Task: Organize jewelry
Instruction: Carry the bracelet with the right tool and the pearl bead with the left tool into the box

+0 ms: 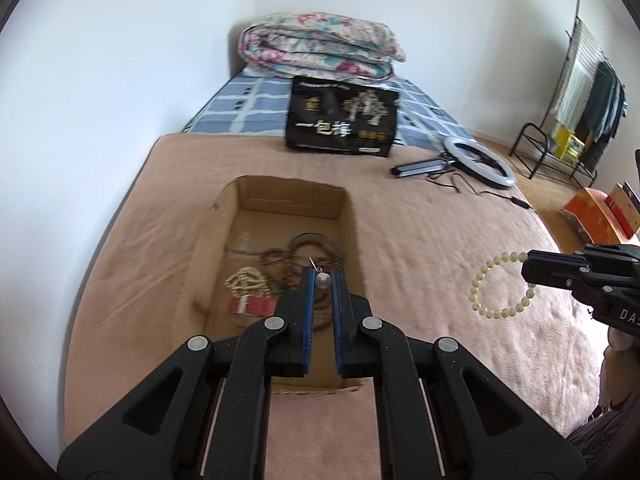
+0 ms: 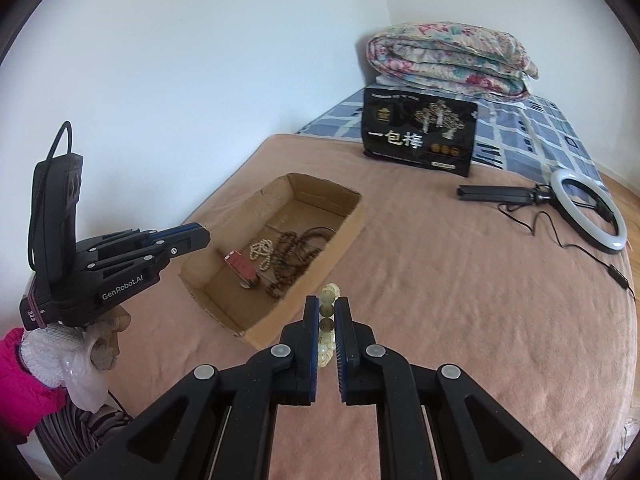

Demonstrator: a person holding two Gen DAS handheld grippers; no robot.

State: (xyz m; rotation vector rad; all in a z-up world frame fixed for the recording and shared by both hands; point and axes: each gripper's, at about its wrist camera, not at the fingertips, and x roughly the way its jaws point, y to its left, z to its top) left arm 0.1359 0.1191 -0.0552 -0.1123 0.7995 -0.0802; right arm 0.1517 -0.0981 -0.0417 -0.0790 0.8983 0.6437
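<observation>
Task looks mostly done, judging by what lies where. The cardboard box (image 1: 288,216) on the bed (image 1: 420,240) already holds several pieces: dark brown bead strands (image 1: 308,248), a pale bead strand (image 1: 246,280) and a small red item (image 1: 250,305) on its floor. No loose jewelry shows on the pink bed cover in either view. Two pieces are left, both off the bed and carried.

The left hand-held gripper (image 1: 322,280) is clenched on a small earring (image 1: 322,279): a round silvery bead pinched between the blue pads near the tips, its gold hook poking out past them. In the left wrist view this piece sits directly above the near half of the box, over the brown strands. Looks ready for a drop, as a judgement.

The right hand-held gripper (image 2: 327,312) is clamped on a cream bead bracelet (image 2: 329,320). A few beads sit between the pads and the rest of the loop hangs free; the left wrist view shows it as an open ring (image 1: 502,285) dangling from the tips. It is over bare bed cover, near the box's right wall but outside it, so it needs to travel left to get above the opening.

Remaining: release both pieces into the box.
</observation>
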